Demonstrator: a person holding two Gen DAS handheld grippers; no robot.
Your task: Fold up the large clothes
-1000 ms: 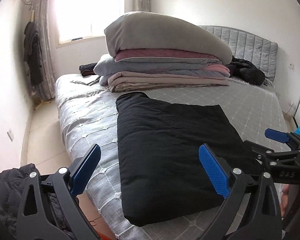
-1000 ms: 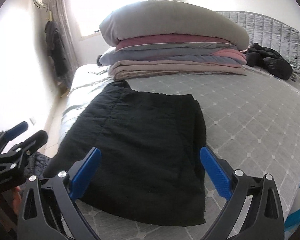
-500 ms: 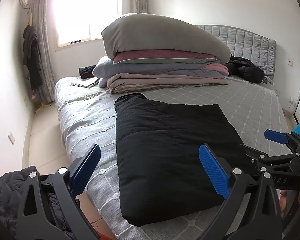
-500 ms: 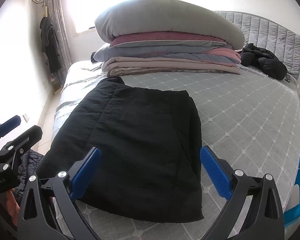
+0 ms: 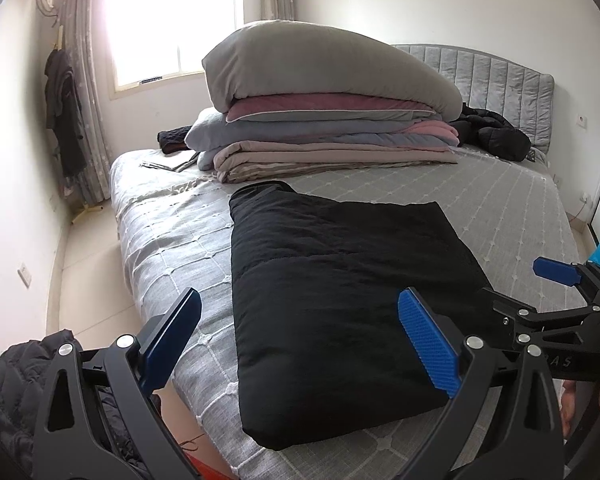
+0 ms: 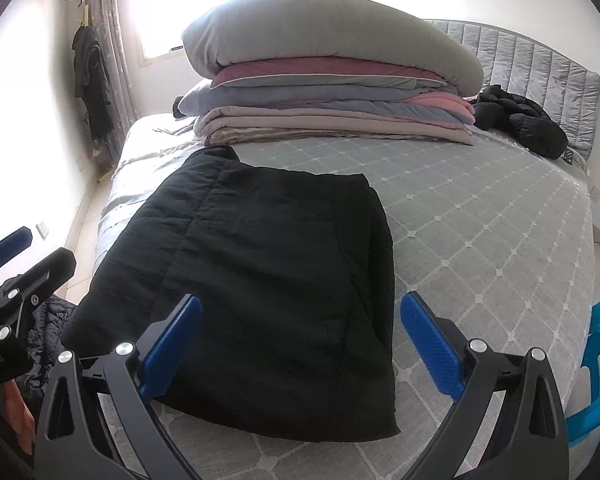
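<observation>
On the bed [image 5: 168,240], your black coat [image 5: 340,292] lies folded flat near the front edge, and since a second ago both hand-held grippers, left [image 5: 300,344] and right [image 6: 300,344], have only backed off slightly, wide and empty, so this fold looks done.

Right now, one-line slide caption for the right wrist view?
Right tool open above folded black coat on grey bed; bedding stack behind.

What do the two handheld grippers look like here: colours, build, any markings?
Both the left gripper and the right gripper have black skeletal frames with triangular cutouts, silver rivets and blue ribbed finger pads. White lettering marks each body, too blurred to read. No cables or sleeves show.
</observation>
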